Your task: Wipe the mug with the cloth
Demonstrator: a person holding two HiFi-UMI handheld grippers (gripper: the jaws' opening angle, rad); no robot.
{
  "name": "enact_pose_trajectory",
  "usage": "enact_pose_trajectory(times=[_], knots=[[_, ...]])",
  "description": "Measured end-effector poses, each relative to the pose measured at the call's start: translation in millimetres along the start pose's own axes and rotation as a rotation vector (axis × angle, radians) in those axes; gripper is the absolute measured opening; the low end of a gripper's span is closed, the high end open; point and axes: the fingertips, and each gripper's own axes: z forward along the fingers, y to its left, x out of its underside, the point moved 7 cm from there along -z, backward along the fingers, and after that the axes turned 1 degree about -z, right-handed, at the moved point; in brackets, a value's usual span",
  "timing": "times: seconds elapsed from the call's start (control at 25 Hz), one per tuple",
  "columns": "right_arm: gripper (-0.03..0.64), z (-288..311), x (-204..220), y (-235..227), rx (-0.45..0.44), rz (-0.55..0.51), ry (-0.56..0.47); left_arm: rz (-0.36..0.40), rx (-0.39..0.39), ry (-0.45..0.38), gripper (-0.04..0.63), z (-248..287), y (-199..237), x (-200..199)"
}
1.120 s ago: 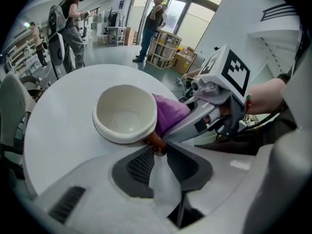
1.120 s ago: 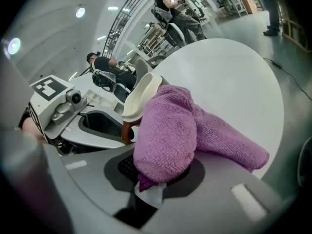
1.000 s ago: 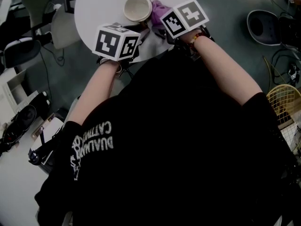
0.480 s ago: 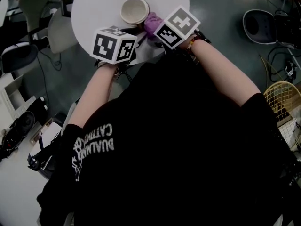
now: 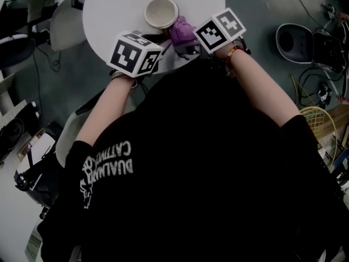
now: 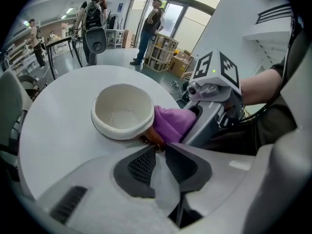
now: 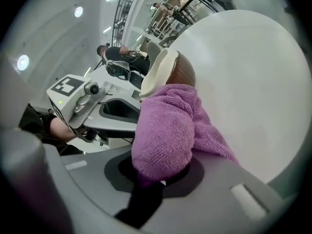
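Note:
A cream mug (image 5: 161,13) with a brown outside stands on the round white table (image 5: 109,10). In the left gripper view the mug (image 6: 123,111) is just ahead of my left gripper (image 6: 157,149). Its jaws have just been closing, and their tips pinch the mug's brown handle (image 6: 153,139). My right gripper (image 7: 157,173) is shut on a bunched purple cloth (image 7: 165,130). The cloth (image 5: 182,31) presses against the mug's right side, beside the handle. Both marker cubes hide the jaws in the head view.
The table edge runs close under both grippers. Chairs (image 5: 65,23) stand at the left. On the floor at the right lie a black round seat (image 5: 294,37), cables and a racket (image 5: 316,119). People (image 6: 92,23) stand in the far background.
My right gripper has slid the purple cloth along the mug's side, from its right toward its near side. The mug and my left gripper have stayed in place.

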Motion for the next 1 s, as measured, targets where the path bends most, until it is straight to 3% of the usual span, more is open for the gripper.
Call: enact_pose_trajectory(times=[0.6, 0.84, 1.0], knots=[[0.072, -46, -30, -13, 0.002, -0.084, 0.159, 0.032, 0.066, 0.077, 0.063, -3, 4, -7], [0.071, -73, -60, -28, 0.011, -0.070, 0.121, 0.013, 0.087, 0.090, 0.063, -1, 3, -12], [0.069, -79, -77, -36, 0.024, -0.118, 0.177, 0.008, 0.098, 0.107, 0.063, 1, 4, -17]])
